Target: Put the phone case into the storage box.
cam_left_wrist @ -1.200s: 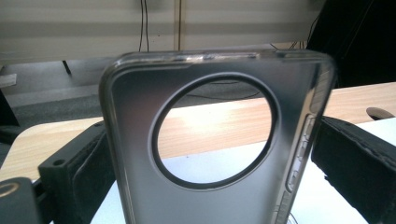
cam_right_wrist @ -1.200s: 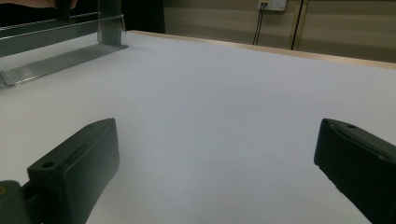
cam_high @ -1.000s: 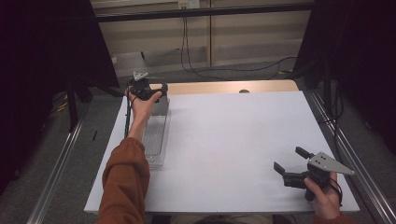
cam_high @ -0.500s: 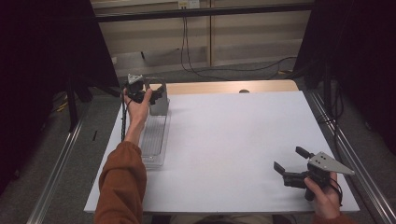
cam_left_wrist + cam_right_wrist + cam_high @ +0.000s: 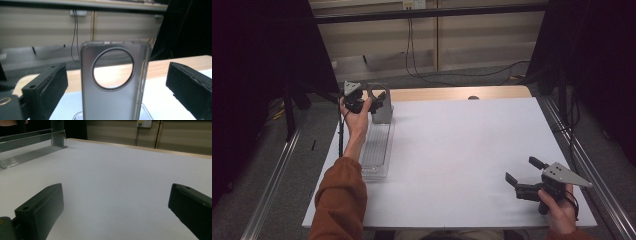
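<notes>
A grey phone case (image 5: pixel 382 106) with a round camera hole stands upright at the far end of a clear ribbed rack (image 5: pixel 377 150) on the table's left side. My left gripper (image 5: pixel 373 98) is open right behind it. In the left gripper view the case (image 5: pixel 113 100) stands between the two jaws with a gap on each side, so my left gripper (image 5: pixel 117 85) is not touching it. My right gripper (image 5: pixel 522 170) is open near the table's front right corner and holds nothing. The right gripper view shows my right gripper (image 5: pixel 117 205) over bare white table, with the case (image 5: pixel 57 132) far off.
The white table top (image 5: pixel 462 145) stretches between the two grippers. A wooden strip (image 5: pixel 452 93) runs along its far edge. The rack (image 5: pixel 27 155) lies lengthwise along the left edge. Metal rails (image 5: pixel 272 190) flank the table, and cables hang behind it.
The left hand has shifted slightly left, and the grey case now shows clear of the gripper, standing in the rack. The right gripper has not moved.
</notes>
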A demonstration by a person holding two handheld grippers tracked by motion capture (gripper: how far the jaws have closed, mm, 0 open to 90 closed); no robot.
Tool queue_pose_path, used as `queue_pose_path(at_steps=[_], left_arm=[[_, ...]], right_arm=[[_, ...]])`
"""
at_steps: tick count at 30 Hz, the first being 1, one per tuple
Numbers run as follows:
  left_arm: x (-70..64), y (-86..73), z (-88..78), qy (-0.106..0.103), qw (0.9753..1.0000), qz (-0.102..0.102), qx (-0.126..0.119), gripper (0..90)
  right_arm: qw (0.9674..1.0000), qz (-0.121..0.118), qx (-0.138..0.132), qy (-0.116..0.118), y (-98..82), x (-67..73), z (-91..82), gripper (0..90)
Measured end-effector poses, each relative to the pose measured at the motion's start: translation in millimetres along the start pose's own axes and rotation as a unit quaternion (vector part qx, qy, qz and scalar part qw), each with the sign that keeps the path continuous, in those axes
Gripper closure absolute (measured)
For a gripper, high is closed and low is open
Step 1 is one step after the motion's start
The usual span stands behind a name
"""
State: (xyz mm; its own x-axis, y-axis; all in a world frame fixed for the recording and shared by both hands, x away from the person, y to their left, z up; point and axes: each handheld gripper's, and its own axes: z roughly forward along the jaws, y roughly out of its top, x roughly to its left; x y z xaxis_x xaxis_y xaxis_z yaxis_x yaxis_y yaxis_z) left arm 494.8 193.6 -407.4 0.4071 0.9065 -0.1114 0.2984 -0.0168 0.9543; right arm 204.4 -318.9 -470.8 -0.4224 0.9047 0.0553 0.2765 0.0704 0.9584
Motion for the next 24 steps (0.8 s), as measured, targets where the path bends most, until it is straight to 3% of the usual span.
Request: queue_pose_path(at_steps=[5,10,14,19,24], left_arm=[[-3.7,2.1,-8.2,-0.015,0.9999,0.002,-0.008,3.2],[-7.4,6.0,-20.0,-0.044,0.9988,0.011,-0.016,2.3],[-10.0,6.1,-27.3,-0.051,0.9983,0.004,-0.026,2.3],[-18.3,1.7,-31.8,-0.058,0.9977,0.018,-0.031,2.3],[-30.2,-0.1,-40.4,-0.085,0.9952,0.023,-0.042,2.3]], right_arm=[[1.0,0.002,0.003,0.004,0.1,-0.1,1.4,0.0],[1.0,0.002,0.001,0.005,0.0,-1.3,2.7,0.0],[1.0,0.004,-0.001,0.002,-0.6,-2.1,2.4,0.0],[1.0,0.007,0.0,0.002,-1.0,-2.5,0.7,0.0],[1.0,0.007,-0.001,-0.001,-0.9,-2.2,0.5,0.0]])
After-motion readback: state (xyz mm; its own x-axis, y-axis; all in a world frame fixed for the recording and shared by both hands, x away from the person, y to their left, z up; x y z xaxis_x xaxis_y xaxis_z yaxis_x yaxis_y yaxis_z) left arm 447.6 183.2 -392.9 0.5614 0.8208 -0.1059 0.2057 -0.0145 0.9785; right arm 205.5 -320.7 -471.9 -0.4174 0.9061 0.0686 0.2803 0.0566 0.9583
